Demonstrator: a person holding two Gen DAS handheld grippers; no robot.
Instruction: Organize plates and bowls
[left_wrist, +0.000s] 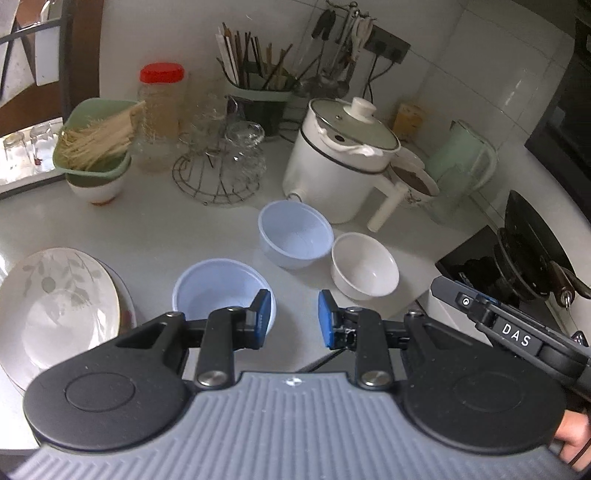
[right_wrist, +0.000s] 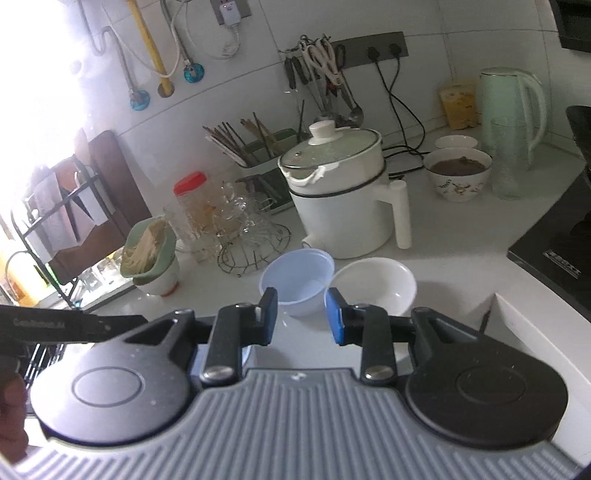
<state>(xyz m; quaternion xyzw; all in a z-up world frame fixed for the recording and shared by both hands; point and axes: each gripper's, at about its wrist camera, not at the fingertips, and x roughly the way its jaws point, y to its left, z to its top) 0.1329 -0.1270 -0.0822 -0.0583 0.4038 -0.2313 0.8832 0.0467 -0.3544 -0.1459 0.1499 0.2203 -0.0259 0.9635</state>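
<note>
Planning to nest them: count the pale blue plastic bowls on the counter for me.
2. One blue bowl sits just ahead of the left gripper; the other blue bowl stands in front of the white pot, touching a white bowl.

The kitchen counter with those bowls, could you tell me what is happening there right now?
A person holds a gripper in each hand above the counter, sorting dishes. The left gripper hangs open over the near blue bowl, gripping nothing. The right gripper is open too, facing the far blue bowl and the white bowl, which sit side by side. Stacked plates lie at the left.
</note>
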